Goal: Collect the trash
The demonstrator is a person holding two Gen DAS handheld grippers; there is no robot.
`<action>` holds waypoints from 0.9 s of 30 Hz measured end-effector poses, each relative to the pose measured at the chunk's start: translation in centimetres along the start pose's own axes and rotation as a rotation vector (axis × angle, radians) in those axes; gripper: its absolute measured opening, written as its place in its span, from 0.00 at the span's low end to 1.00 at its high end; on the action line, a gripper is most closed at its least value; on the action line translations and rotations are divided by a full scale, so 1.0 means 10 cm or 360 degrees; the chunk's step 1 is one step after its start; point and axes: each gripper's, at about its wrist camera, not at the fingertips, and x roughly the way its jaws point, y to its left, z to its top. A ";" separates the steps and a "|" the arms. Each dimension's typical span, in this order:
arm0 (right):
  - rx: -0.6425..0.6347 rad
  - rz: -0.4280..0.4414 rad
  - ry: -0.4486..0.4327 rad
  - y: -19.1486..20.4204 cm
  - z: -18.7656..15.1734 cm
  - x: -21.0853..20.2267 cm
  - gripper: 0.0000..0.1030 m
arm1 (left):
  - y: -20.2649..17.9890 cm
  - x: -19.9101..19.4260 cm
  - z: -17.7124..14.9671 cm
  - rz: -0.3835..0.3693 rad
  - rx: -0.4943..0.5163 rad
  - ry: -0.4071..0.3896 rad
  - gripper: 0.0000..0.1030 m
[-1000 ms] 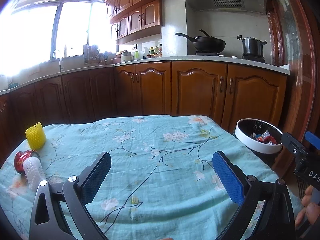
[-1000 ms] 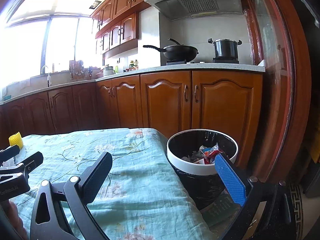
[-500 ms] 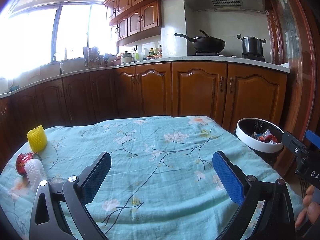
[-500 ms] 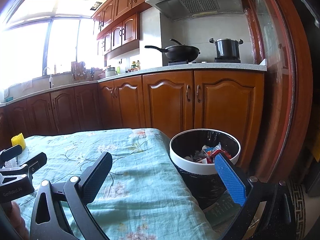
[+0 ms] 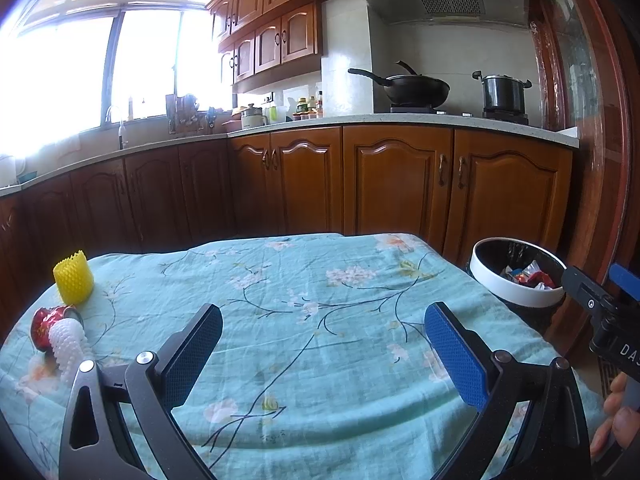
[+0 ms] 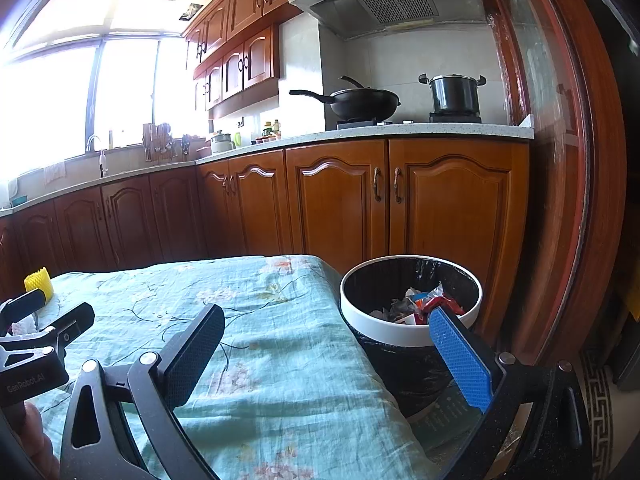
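Both grippers are spread wide with nothing in them: the left gripper [image 5: 324,344] over the floral tablecloth [image 5: 304,280], the right gripper [image 6: 328,344] at the table edge by the trash bin [image 6: 408,332]. Trash left sits at the table's far left: a yellow foam net [image 5: 73,282], a white foam net [image 5: 69,342] and what looks like a crushed red can [image 5: 46,320], touching the white net.

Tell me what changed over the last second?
Little: the left gripper and right gripper both drifted slightly; nothing grasped or released. Both stay open and empty. Yellow foam net, red can, white foam net and trash bin unmoved.

tablecloth [image 5: 320,320]: matt cloth | cabinets [image 5: 392,184]: glossy wood | bin [image 6: 408,332]: plastic, probably
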 end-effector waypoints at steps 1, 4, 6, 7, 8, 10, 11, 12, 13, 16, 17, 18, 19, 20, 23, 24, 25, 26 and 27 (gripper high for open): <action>0.0001 0.0002 0.0001 0.00 0.00 0.00 1.00 | 0.00 0.00 0.00 -0.0004 0.0000 0.0000 0.99; 0.0002 0.0006 0.0004 0.00 0.00 0.00 1.00 | 0.00 0.00 0.00 -0.0001 0.0004 0.0001 0.99; 0.0000 0.0006 0.0003 0.00 0.00 0.00 1.00 | 0.00 0.00 0.00 -0.0002 0.0004 0.0000 0.99; 0.0002 0.0007 0.0003 -0.01 0.00 0.00 1.00 | 0.00 0.00 0.00 -0.0002 0.0005 0.0000 0.99; 0.0004 0.0009 0.0004 0.00 0.00 0.00 1.00 | 0.00 0.00 0.00 -0.0004 0.0006 0.0001 0.99; 0.0005 0.0012 0.0006 0.00 0.00 0.00 1.00 | 0.00 0.01 0.01 -0.0007 0.0008 0.0002 0.99; 0.0006 0.0012 0.0007 0.00 0.00 0.00 1.00 | 0.01 0.01 0.01 -0.0006 0.0009 0.0001 0.99; 0.0005 0.0011 0.0006 0.00 0.00 0.00 1.00 | 0.00 0.01 0.01 -0.0008 0.0008 0.0003 0.99; 0.0005 0.0010 0.0006 0.00 0.00 0.00 1.00 | 0.00 0.01 0.01 -0.0006 0.0006 0.0004 0.99; 0.0010 0.0012 0.0002 0.00 0.01 0.00 1.00 | 0.01 0.01 0.01 -0.0008 0.0005 0.0007 0.99; 0.0011 0.0013 0.0003 0.00 0.01 0.00 1.00 | 0.01 0.02 0.01 -0.0008 0.0005 0.0007 0.99; 0.0011 0.0012 0.0003 0.00 0.01 0.00 1.00 | 0.01 0.02 0.01 -0.0009 0.0005 0.0007 0.99; 0.0010 0.0012 0.0002 0.00 0.01 0.00 1.00 | 0.01 0.02 0.01 -0.0010 0.0005 0.0007 0.99; 0.0011 0.0012 0.0002 0.00 0.01 0.00 1.00 | 0.01 0.02 0.01 -0.0010 0.0004 0.0007 0.99; 0.0011 0.0014 0.0005 0.00 0.01 0.00 1.00 | 0.01 0.03 0.01 -0.0009 0.0011 0.0009 0.99; 0.0012 0.0014 0.0005 0.00 0.01 0.00 1.00 | 0.01 0.03 0.01 -0.0010 0.0011 0.0010 0.99; 0.0013 0.0015 0.0006 0.00 0.02 0.00 1.00 | 0.01 0.04 0.01 -0.0012 0.0009 0.0011 0.99; 0.0014 0.0015 0.0006 0.00 0.02 0.00 1.00 | 0.01 0.04 0.02 -0.0013 0.0006 0.0012 0.99; 0.0015 0.0017 0.0006 0.00 0.02 0.00 1.00 | 0.01 0.04 0.02 -0.0014 0.0006 0.0013 0.99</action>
